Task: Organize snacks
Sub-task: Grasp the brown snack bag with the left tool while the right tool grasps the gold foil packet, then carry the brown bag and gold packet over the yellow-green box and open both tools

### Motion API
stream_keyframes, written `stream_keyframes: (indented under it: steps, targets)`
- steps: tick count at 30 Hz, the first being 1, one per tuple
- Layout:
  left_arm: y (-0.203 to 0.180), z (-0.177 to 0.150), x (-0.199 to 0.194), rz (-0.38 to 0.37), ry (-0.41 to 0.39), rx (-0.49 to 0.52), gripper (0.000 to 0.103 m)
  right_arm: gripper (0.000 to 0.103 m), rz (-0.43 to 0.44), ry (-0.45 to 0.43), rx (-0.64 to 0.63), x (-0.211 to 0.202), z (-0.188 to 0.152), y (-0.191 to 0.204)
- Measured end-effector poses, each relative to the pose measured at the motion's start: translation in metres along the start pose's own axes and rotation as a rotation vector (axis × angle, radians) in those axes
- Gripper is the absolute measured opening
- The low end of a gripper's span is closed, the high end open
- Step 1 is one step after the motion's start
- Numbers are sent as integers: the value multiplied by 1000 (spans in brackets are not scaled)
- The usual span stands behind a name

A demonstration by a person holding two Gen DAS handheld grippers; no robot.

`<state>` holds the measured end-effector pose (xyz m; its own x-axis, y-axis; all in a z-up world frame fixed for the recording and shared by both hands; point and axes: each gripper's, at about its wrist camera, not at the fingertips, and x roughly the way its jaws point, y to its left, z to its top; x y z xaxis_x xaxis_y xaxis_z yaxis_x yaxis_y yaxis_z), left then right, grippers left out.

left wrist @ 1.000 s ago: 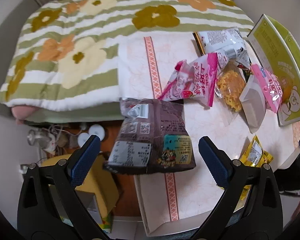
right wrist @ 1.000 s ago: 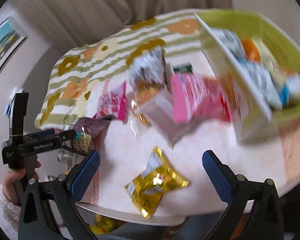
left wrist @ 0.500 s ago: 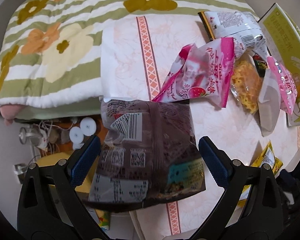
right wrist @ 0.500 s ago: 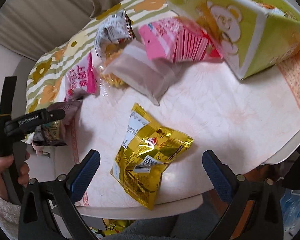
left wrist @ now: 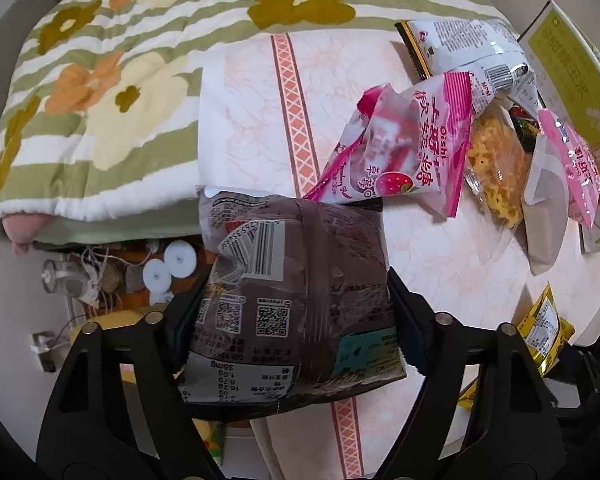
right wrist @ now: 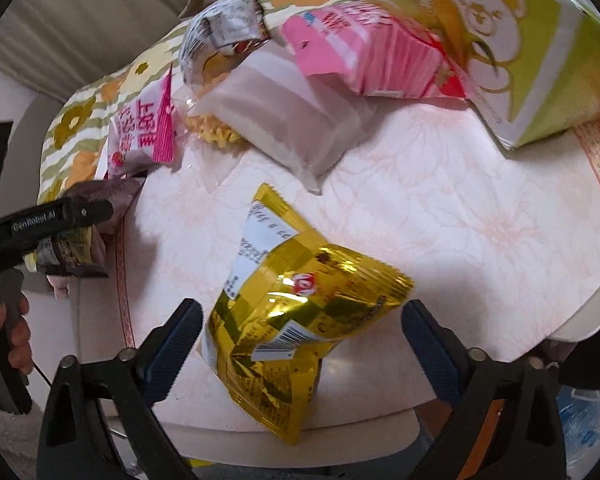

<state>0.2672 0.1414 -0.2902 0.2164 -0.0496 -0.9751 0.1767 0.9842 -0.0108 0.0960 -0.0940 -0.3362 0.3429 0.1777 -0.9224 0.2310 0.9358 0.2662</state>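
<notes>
My left gripper (left wrist: 290, 320) is shut on a dark brown snack bag (left wrist: 292, 292) at the table's left edge; it also shows in the right wrist view (right wrist: 70, 240). My right gripper (right wrist: 300, 332) is open, its fingers either side of a gold snack bag (right wrist: 296, 320) lying near the table's front edge. A pink strawberry bag (left wrist: 404, 152), a white bag (left wrist: 460, 44), a clear bag of yellow snacks (left wrist: 496, 164), a grey-white bag (right wrist: 284, 116) and a pink pack (right wrist: 360, 56) lie in a pile beside the green bear box (right wrist: 520, 60).
The table (right wrist: 460, 208) has a pale floral cloth. A green flowered quilt (left wrist: 120, 92) lies beyond its far left side. Cables, small round items and a yellow box (left wrist: 112, 320) sit on the floor below the left edge.
My left gripper has closed on the brown bag. My right gripper has moved down and forward until the gold bag sits between its open fingers.
</notes>
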Motion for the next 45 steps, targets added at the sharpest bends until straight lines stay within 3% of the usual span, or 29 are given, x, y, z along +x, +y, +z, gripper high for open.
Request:
stream_keyframes:
  steps: [3, 11, 18, 20, 22, 33, 38, 45]
  targets:
    - [4, 0, -3, -15, -7, -10, 71, 88, -2, 18, -30, 5, 1, 6]
    - [16, -6, -20, -41, -32, -37, 70, 88, -10, 40, -53, 13, 9, 8]
    - [17, -14, -37, -74, -48, -33, 70, 73, -25, 28, -134, 17, 17, 25]
    - [14, -17, -43, -81, -57, -23, 70, 61, -27, 11, -171, 12, 18, 31]
    - [12, -19, -50, -91, -70, -22, 70, 59, -24, -10, -201, 6, 19, 36]
    - [6, -15, -97, -143, -166, -18, 70, 58, 0, -182, -263, -57, 41, 47]
    - [-7, -3, -123, -168, -233, -11, 70, 58, 36, -264, -258, -94, 71, 45]
    - [-45, 14, -153, -179, -310, 3, 70, 58, 76, -356, -251, -148, 108, 4]
